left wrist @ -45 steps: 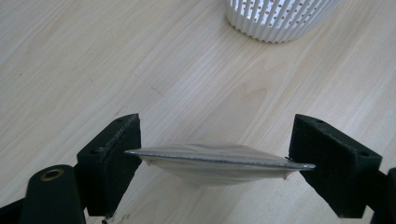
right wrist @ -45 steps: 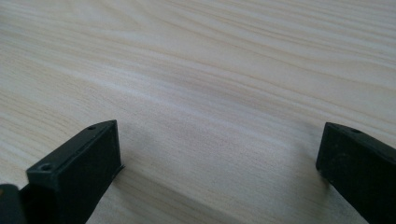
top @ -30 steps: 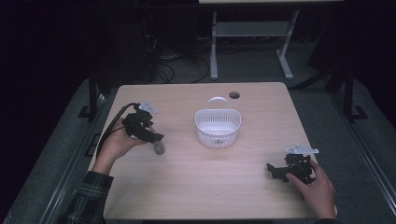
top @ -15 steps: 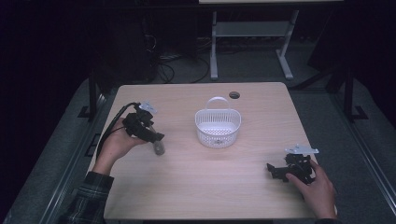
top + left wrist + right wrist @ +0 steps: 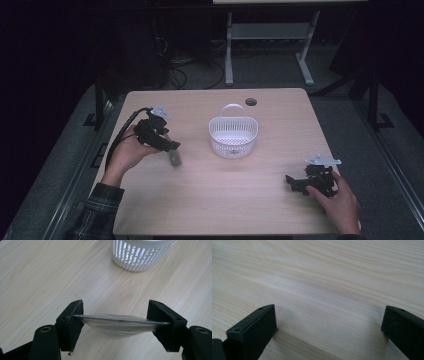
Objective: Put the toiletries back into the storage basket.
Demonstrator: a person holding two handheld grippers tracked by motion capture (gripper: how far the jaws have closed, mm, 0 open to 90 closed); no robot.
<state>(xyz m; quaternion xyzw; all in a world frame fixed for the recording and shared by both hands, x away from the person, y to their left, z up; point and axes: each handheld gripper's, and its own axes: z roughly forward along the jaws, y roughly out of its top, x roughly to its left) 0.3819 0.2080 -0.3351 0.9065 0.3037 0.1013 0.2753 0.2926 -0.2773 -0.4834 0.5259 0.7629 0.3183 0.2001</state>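
Note:
My left gripper (image 5: 171, 151) hovers over the left part of the wooden table (image 5: 225, 200), shut on a small translucent cup-like thing with a flat silvery top (image 5: 174, 159). In the left gripper view this thing (image 5: 117, 325) spans the gap between the two black pads, its thin edge pressed at both ends and its clear belly bulging downward. A white slotted basket (image 5: 233, 146) with a handle stands at the table's middle; its wall (image 5: 140, 255) shows ahead of the left jaws. My right gripper (image 5: 294, 181) rests low at the right front, open, with bare wood between its jaws (image 5: 329, 320).
A round cable hole (image 5: 251, 102) sits near the table's far edge behind the basket. A white desk frame (image 5: 270, 35) stands on the dark floor beyond. A cable (image 5: 120, 137) trails from the left gripper over the table's left edge.

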